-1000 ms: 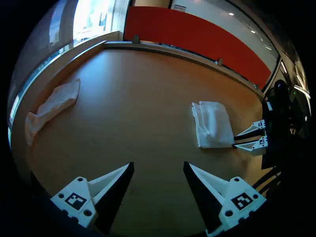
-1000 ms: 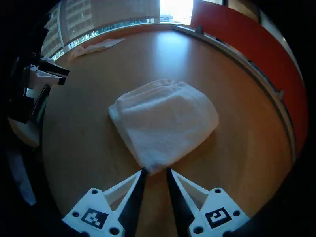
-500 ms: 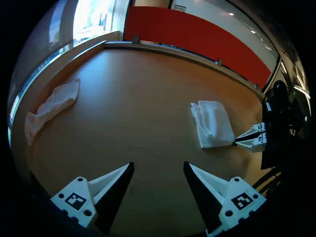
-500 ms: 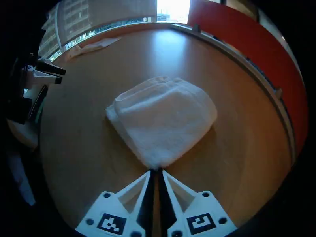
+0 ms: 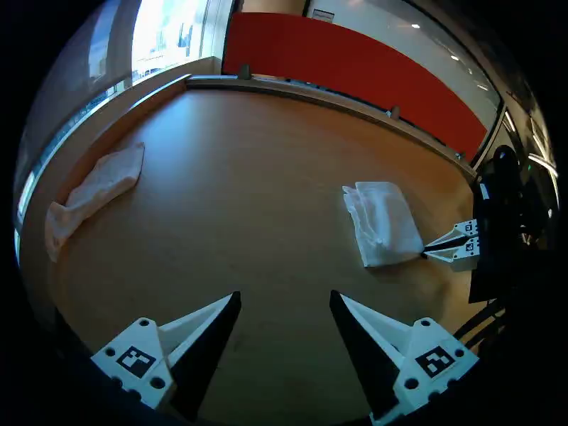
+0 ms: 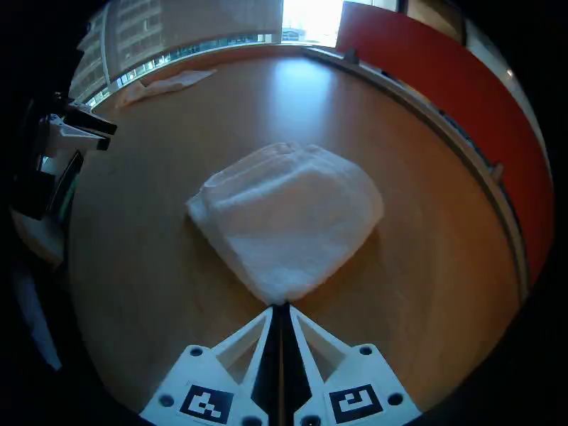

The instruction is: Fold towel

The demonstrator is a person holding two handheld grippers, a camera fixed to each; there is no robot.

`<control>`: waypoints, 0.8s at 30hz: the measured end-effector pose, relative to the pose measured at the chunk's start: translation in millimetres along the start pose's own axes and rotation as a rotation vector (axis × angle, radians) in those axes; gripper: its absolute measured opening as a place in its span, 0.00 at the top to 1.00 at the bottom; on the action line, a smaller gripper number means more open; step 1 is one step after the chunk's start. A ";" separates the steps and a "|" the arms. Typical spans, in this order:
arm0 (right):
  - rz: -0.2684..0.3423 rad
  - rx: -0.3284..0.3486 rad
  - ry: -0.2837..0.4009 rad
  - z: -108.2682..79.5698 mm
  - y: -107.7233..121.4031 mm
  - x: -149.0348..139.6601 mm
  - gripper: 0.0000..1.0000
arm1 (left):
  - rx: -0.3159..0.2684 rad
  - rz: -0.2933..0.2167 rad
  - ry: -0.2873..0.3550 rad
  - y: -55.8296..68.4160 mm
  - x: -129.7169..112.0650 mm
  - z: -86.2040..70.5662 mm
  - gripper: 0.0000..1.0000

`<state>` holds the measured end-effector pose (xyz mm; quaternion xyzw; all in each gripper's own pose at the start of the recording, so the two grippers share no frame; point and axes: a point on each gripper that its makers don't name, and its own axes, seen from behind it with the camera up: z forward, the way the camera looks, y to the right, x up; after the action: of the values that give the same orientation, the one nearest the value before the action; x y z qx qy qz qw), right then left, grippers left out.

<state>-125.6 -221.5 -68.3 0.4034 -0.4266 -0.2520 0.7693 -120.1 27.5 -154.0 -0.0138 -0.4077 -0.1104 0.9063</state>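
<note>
A folded white towel [image 5: 383, 224] lies on the wooden table [image 5: 241, 170], toward its right side in the left gripper view. In the right gripper view the same towel [image 6: 284, 220] sits just ahead of my right gripper [image 6: 280, 307], whose fingers are shut on the towel's near corner. That right gripper [image 5: 426, 254] also appears at the towel's corner in the left gripper view. My left gripper [image 5: 284, 298] hovers open over bare table, well away from the towel, and it is seen at the left edge [image 6: 111, 138] in the right gripper view.
A second, crumpled white towel [image 5: 96, 188] lies near the table's far left edge by the window [image 5: 167, 35]; it appears at the back [image 6: 167, 84] in the right gripper view. A red wall panel [image 5: 355, 64] runs behind the table's raised rear rim.
My right gripper has closed from partly open onto the towel's near corner, and the towel has shifted slightly. The left gripper has stayed put.
</note>
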 end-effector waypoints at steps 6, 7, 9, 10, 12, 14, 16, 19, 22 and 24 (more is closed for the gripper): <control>-0.001 -0.011 0.058 -6.7 1.0 14.5 0.98 | -0.002 0.002 0.007 1.0 1.8 -1.7 0.07; 0.000 -0.015 0.070 -8.5 1.6 17.8 0.98 | -0.002 0.003 0.007 1.1 2.2 -1.8 0.07; 0.002 -0.023 0.095 -12.3 2.9 24.7 0.98 | -0.004 0.003 0.009 1.2 3.0 -2.3 0.07; 0.004 -0.026 0.106 -14.0 3.6 27.7 0.98 | -0.004 0.004 0.009 1.2 3.4 -2.4 0.07; 0.009 -0.032 0.127 -17.6 5.1 33.8 0.98 | -0.004 0.006 0.010 1.1 4.2 -2.6 0.07; 0.012 -0.042 0.149 -22.1 7.3 40.1 0.98 | -0.004 0.008 0.012 0.9 5.3 -3.3 0.07; 0.016 -0.050 0.170 -26.7 9.4 46.3 0.98 | -0.004 0.010 0.014 0.7 6.5 -3.9 0.07; 0.022 -0.064 0.203 -35.0 13.2 56.6 0.98 | -0.005 0.013 0.018 0.5 8.5 -4.9 0.07; 0.026 -0.079 0.235 -44.4 17.5 68.3 0.98 | -0.006 0.016 0.021 0.6 10.7 -5.7 0.07; 0.026 -0.090 0.259 -51.6 20.7 77.5 0.98 | -0.007 0.019 0.024 1.0 12.3 -6.2 0.07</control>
<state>-41.0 -245.9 -31.9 0.3920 -0.3172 -0.2066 0.8385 -107.5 25.5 -149.0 -0.0193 -0.3963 -0.1034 0.9121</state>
